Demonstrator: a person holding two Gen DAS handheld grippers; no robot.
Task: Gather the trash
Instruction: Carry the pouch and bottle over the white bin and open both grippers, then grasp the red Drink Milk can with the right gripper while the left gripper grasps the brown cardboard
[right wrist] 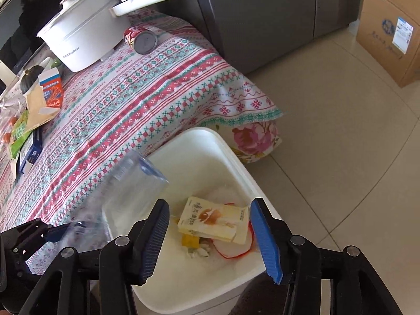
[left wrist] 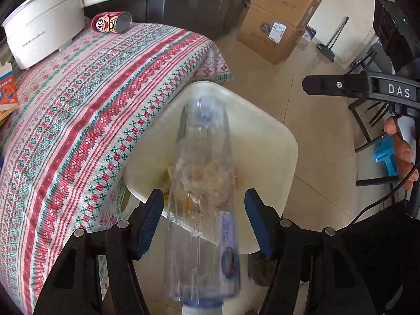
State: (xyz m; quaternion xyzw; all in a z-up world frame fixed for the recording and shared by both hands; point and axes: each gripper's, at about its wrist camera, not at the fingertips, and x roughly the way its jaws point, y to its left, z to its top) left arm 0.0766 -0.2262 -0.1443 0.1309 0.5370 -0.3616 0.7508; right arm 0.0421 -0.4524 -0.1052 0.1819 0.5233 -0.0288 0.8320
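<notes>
A clear plastic bottle (left wrist: 202, 183) hangs blurred, cap end towards the camera, between the blue pads of my left gripper (left wrist: 204, 220). A gap shows on each side of it, so the gripper is open. Below it stands the white trash bin (left wrist: 288, 141) beside the table. In the right wrist view my right gripper (right wrist: 210, 236) is open over the bin (right wrist: 236, 157) with nothing between its fingers. A cream carton (right wrist: 212, 220) and scraps lie inside. The bottle (right wrist: 131, 191) is at the bin's left rim. A red can (right wrist: 140, 39) lies on its side on the tablecloth.
The table's patterned cloth (left wrist: 78, 118) carries a white pot (left wrist: 44, 21), an orange box (right wrist: 51, 89) and packets at the left. A dark cabinet (right wrist: 262, 13) stands behind it. Cardboard boxes (left wrist: 278, 15) and a black frame (left wrist: 367, 131) stand on the tiled floor.
</notes>
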